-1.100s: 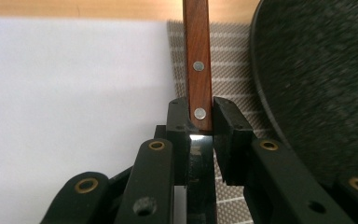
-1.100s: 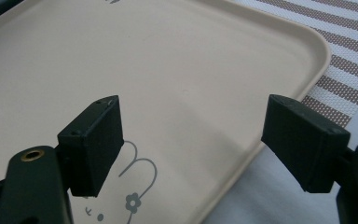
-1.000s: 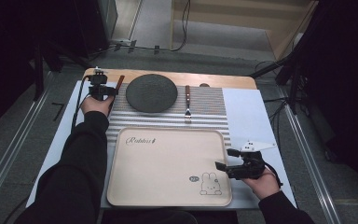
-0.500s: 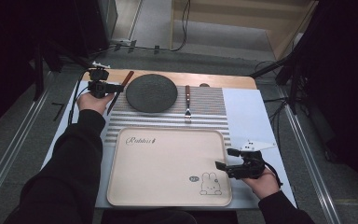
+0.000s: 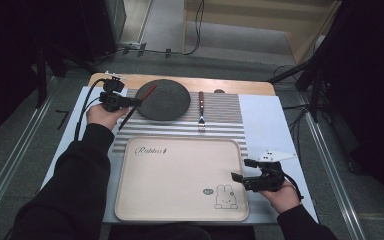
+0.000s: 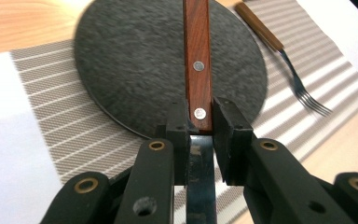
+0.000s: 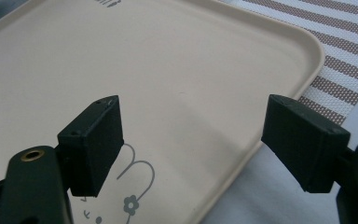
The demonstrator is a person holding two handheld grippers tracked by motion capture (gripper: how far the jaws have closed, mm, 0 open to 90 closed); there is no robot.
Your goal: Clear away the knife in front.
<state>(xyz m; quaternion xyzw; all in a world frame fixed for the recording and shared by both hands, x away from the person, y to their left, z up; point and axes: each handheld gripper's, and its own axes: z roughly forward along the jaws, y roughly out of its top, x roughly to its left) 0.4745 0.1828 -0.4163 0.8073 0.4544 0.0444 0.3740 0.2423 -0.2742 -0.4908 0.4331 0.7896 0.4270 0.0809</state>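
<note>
At the far left of the table, the left gripper (image 5: 130, 102) has its jaws clamped on a wooden-handled knife (image 6: 197, 70), holding it lifted with the handle slanting over the edge of the dark round plate (image 5: 166, 102). A fork (image 5: 201, 110) lies on the striped placemat (image 5: 225, 117) just right of the plate. At the near right, the right gripper (image 7: 191, 140) hangs with jaws wide apart and empty over the corner of the beige tray (image 5: 180, 175), by its rabbit drawing.

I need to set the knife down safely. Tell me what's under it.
The wooden-handled knife, clamped in the left gripper, hangs over the dark round plate and striped placemat. The blade's lower end is hidden behind the jaws.
</note>
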